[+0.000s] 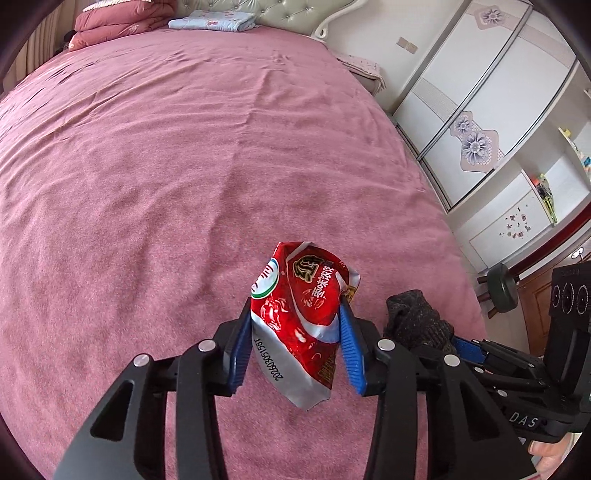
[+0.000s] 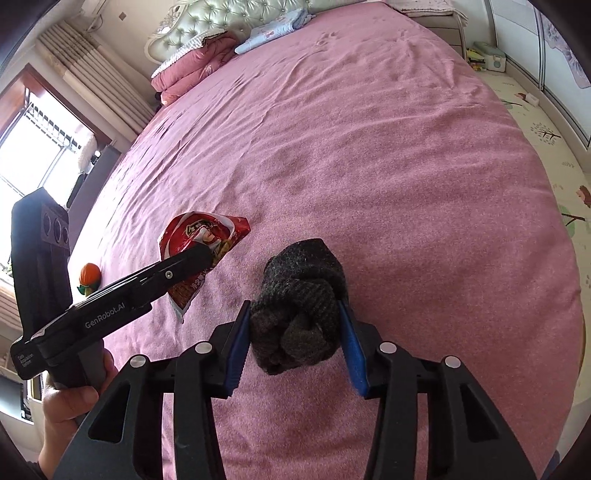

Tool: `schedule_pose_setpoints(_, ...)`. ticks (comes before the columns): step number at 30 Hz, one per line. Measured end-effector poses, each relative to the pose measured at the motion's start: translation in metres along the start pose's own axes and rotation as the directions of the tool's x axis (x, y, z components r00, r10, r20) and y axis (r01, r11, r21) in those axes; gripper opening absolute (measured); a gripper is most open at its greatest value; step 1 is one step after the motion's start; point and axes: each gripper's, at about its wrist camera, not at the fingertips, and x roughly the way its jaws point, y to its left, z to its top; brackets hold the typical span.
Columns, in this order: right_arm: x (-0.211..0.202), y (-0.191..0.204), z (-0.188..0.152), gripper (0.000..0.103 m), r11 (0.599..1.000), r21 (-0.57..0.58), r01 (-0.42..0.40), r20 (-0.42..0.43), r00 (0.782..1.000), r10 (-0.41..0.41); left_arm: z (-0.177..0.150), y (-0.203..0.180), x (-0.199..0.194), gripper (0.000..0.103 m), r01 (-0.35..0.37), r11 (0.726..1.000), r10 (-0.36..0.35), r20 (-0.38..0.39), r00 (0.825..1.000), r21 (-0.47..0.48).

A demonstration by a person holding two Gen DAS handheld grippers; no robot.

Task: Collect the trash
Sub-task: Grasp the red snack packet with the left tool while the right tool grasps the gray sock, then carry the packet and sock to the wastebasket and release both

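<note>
Two grippers, each w/ something between the blue pads, both over the pink bedspread (image 1: pixel 184 155), which serves as landmark here. Left wrist view: left gripper (image 1: pixel 295 339) is clenched on a crumpled red-and-silver foil snack wrapper (image 1: pixel 299 314), pads pressing its sides; the wrapper looks lifted just clear of the bedspread, tail hanging toward the near edge. Just to the right sits the dark grey knitted sock bundle (image 1: pixel 417 321), w/ the right gripper's body behind it. Far end of the bedspread: folded pink quilt (image 1: pixel 122 18) and folded light-blue cloth (image 1: pixel 214 20), well apart from the action. Right wrist view: right gripper (image 2: pixel 293 339) is clamped on that sock bundle (image 2: pixel 299 302), pads biting both flanks; can't tell if it's off the bedspread or resting on it. Left gripper (image 2: pixel 195 258) enters from the left, person's hand (image 2: pixel 74 398) on the handle, wrapper (image 2: pixel 199 240) in its tips. A small orange toy-like thing (image 2: pixel 89 275) lies nearer the bedspread's left edge, untouched. Step in hand, I'd say: pickup done, carry-off about to start. Next move calls for lifting both clear and taking them to a bin, but no bin, bag or other container shows in either view, so where they go can't be said. Foil is slippery; grip prob. needs holding firm.
</note>
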Motion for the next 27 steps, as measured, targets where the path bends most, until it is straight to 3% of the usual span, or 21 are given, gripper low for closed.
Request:
schedule_pose_setpoints(8,-0.049,-0.031,-0.019,0.044,0.999,0.054,-0.006,0.066,0.998,0.003,-0.024,-0.046,-0.008,0.043,0.069,0.997,-0.068,-0.037,0.997,0.046)
schedule_pose_setpoints(17,-0.107,-0.076,-0.041,0.044,0.993,0.114,0.000,0.155,0.988,-0.018,-0.049,-0.111,-0.010,0.043,0.104,0.986,-0.095,-0.073,0.993,0.128)
schedule_pose_setpoints(27,-0.157,-0.140,-0.066,0.045,0.979,0.204,0.009,0.231,0.971,-0.057,-0.067,-0.186,0.009,0.043,0.164,0.968,-0.140,-0.135,0.981,0.192)
